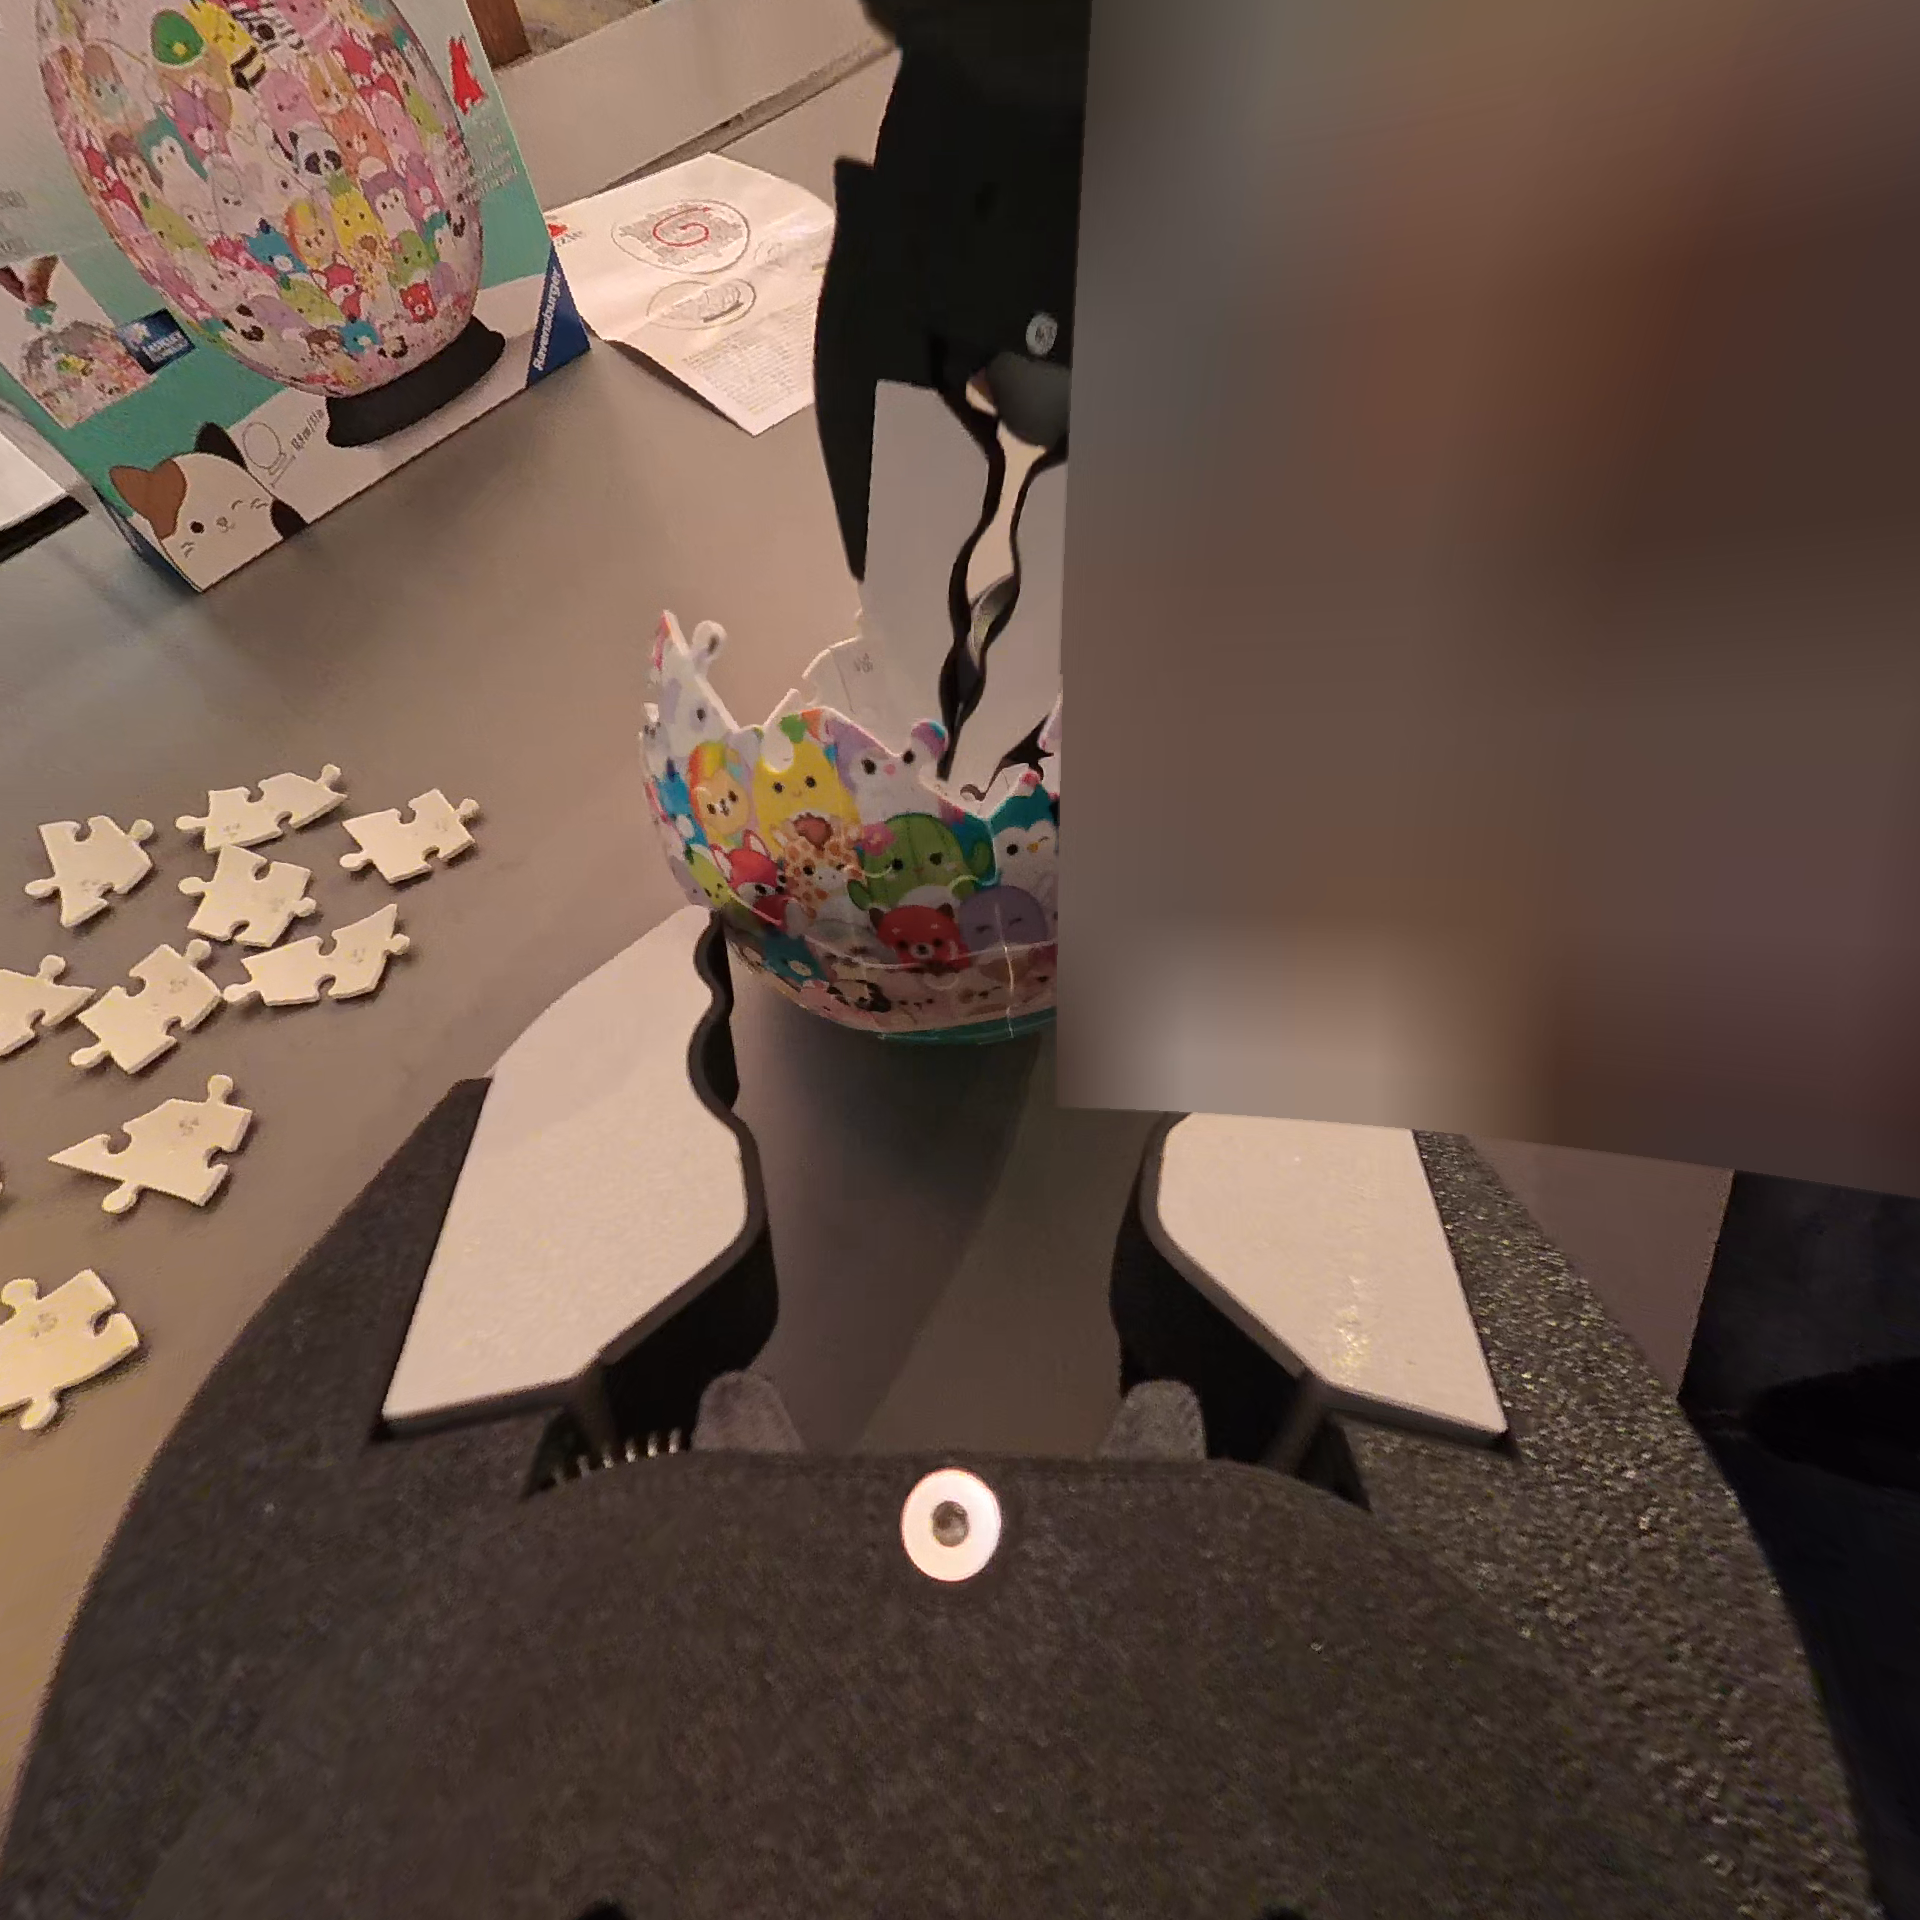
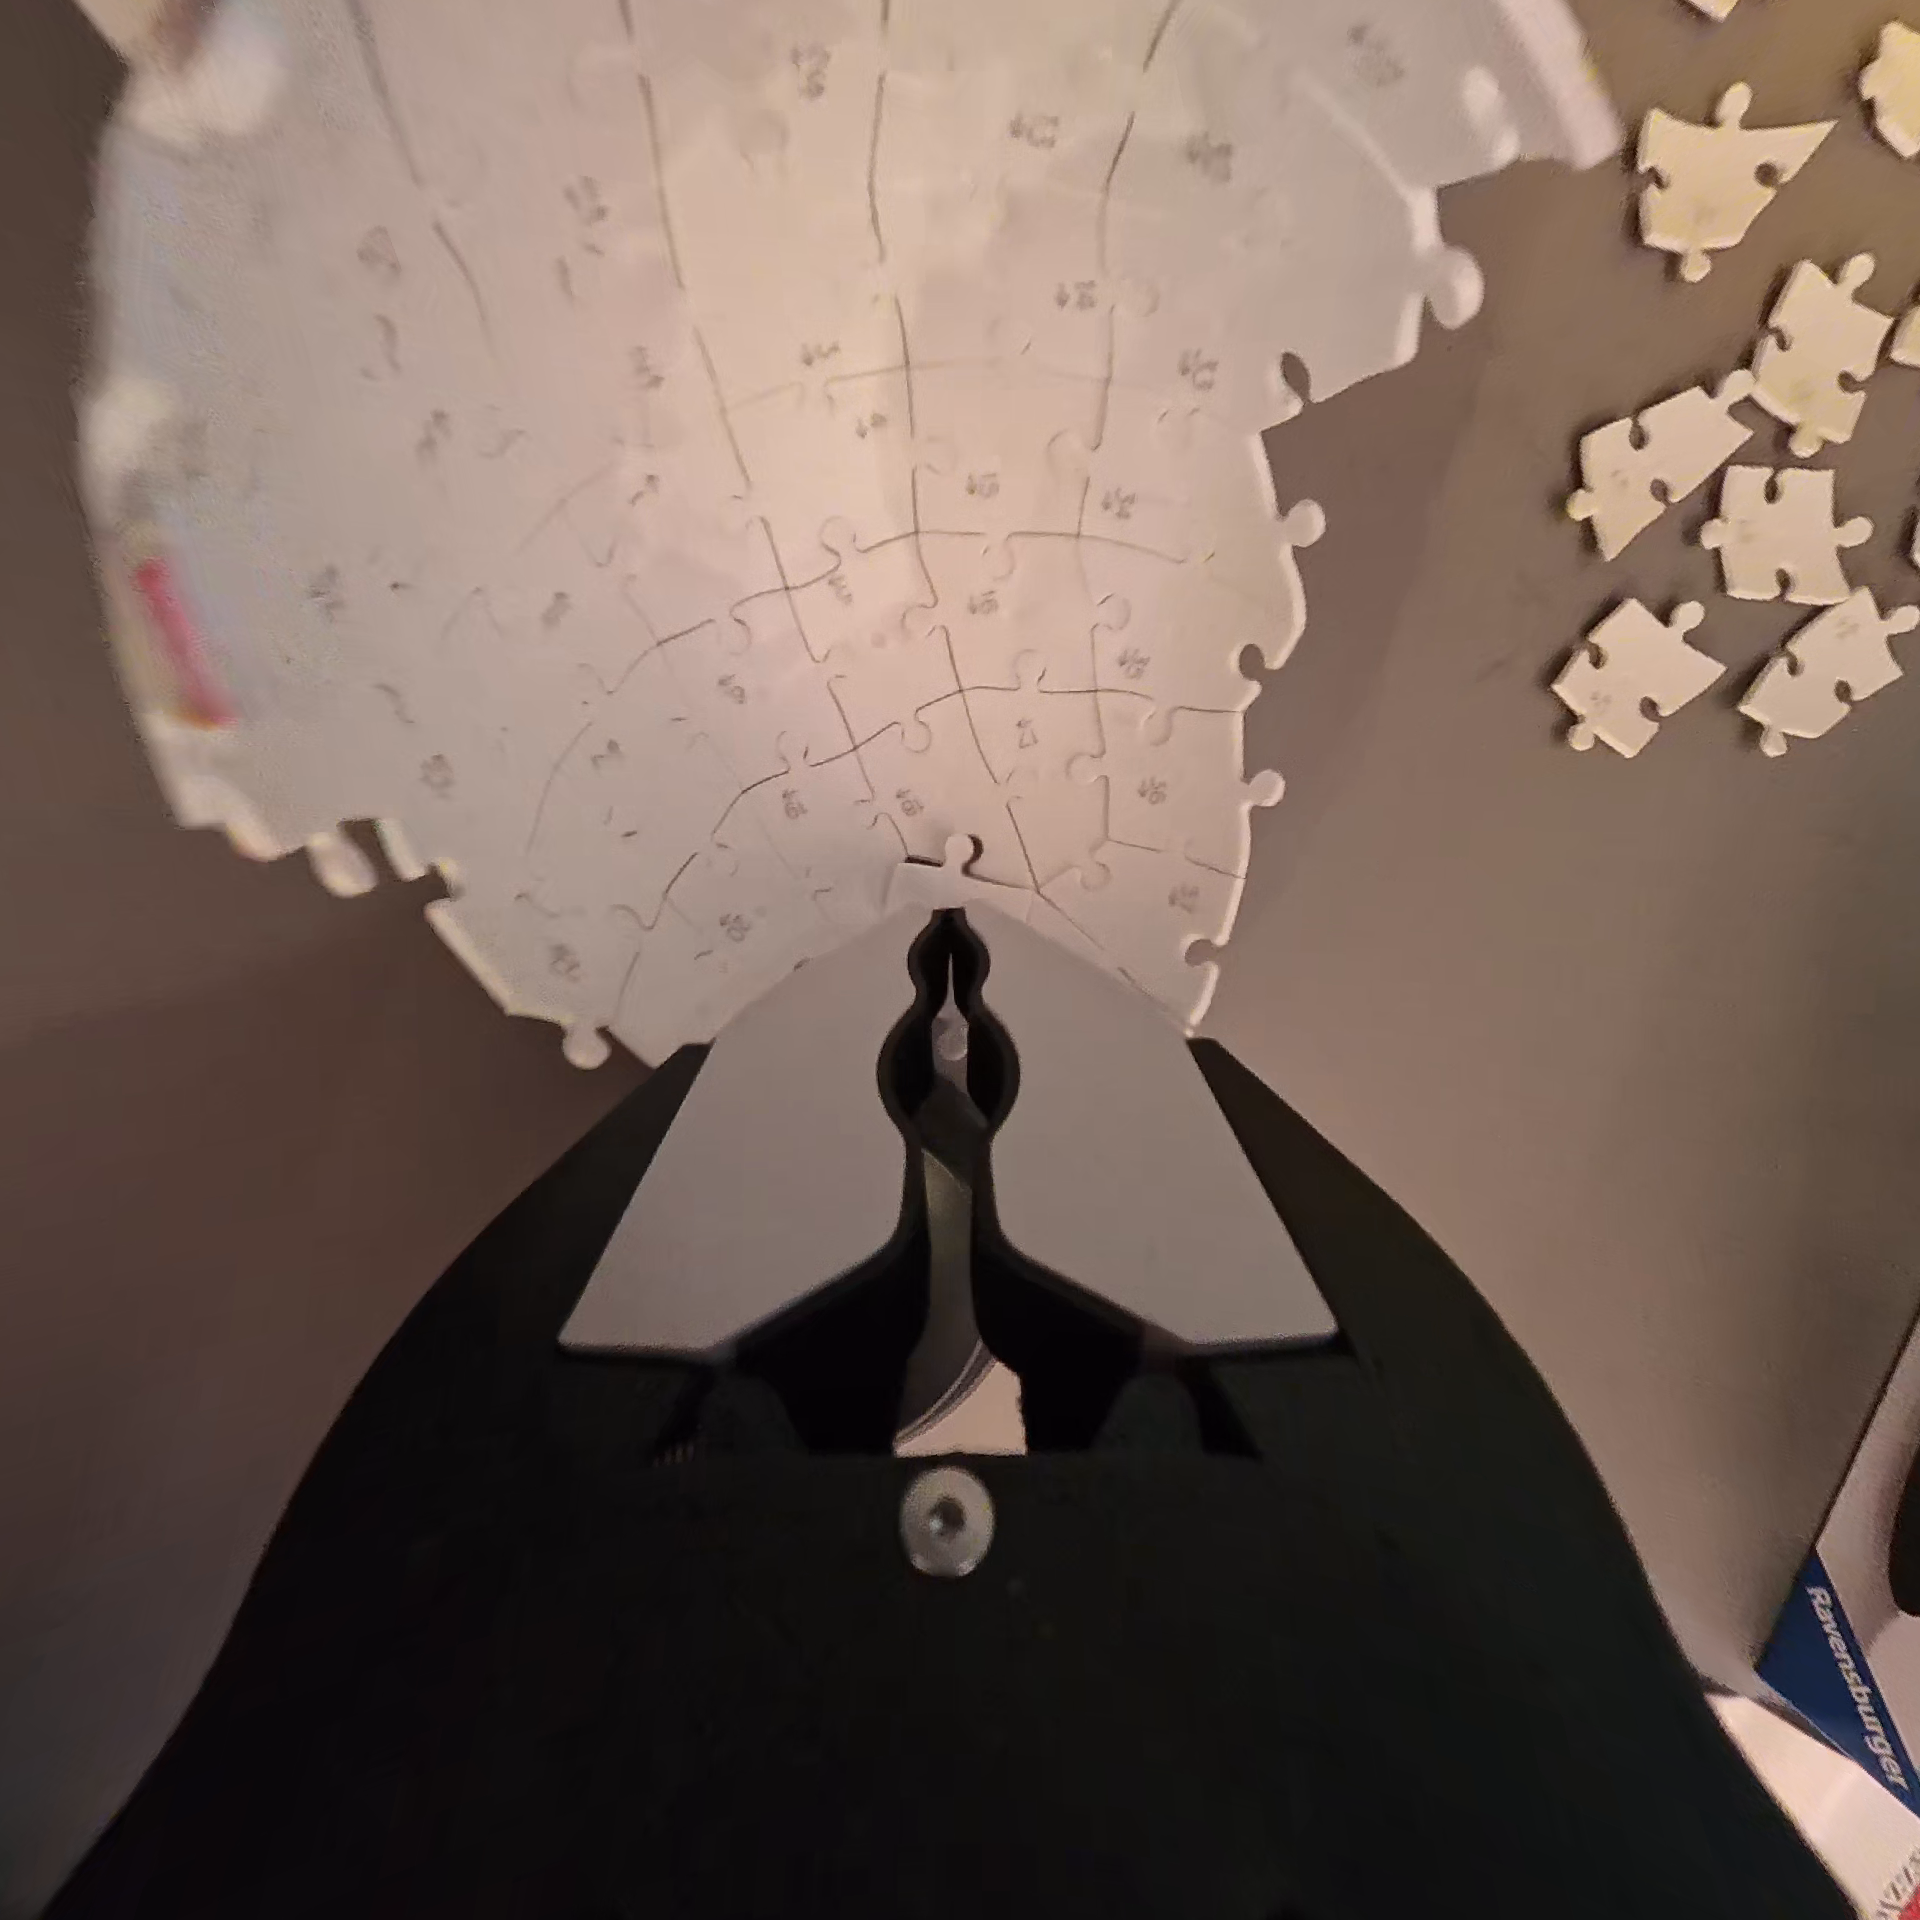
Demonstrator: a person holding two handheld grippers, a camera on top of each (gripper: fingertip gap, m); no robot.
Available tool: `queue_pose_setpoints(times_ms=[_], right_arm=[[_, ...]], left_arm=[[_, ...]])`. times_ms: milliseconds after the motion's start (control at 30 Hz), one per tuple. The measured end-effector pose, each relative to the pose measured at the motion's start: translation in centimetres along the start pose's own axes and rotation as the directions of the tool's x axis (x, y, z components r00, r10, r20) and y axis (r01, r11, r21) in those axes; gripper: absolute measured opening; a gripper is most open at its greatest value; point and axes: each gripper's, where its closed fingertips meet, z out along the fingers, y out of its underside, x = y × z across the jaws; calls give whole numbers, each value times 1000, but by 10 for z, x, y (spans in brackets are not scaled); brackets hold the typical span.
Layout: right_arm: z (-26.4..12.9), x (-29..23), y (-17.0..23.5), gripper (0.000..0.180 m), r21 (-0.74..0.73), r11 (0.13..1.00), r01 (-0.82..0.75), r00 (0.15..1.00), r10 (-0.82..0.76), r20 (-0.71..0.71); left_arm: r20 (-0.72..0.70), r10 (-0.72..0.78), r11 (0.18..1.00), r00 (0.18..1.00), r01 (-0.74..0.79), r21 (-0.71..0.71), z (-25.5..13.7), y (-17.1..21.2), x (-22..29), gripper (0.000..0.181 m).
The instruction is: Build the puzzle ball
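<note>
Your right gripper (image 2: 948,914), jaws pinched on a white puzzle piece (image 2: 940,878), reaches inside the half-built puzzle ball (image 1: 831,862) mid-tabletop. Push too hard and the jagged rim may buckle. Your left gripper (image 1: 883,997) waits beside it, jaws wide, empty. Loose pieces (image 1: 260,894) lie well apart.

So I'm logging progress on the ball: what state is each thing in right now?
Puzzle ball: partly built, an open half shell, upright on the table.
Loose pieces: scattered, white side up, unplaced.
Held piece: pinched at the shell's rim, inside it.
Right tongs: shut on the held piece.
Left tongs: open, empty, near the ball.
Puzzle box: standing upright.
Instruction sheet: unfolded, flat.
</note>
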Motion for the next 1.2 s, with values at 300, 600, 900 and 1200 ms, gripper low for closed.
queue_pose_setpoints(times_ms=[300, 600, 900, 1200], right_arm=[[5, 4, 6, 1, -23, 999, -46, 999, 46, 7], [8, 8, 8, 2, -14, 994, -106, 994, 106, 26], [9, 8, 8, 2, -12, 990, -139, 986, 140, 93], [10, 7, 10, 2, -63, 984, -166, 973, 173, 150]], left_arm=[[-21, 12, 1000, 1000, -11, 24, 7, -12, 2, 79], [29, 32, 999, 999, -33, 24, 19, -9, -6, 85], [80, 21, 996, 997, -27, 82, 33, -9, -4, 103], [124, 49, 988, 991, -66, 138, 41, -17, -8, 101]])
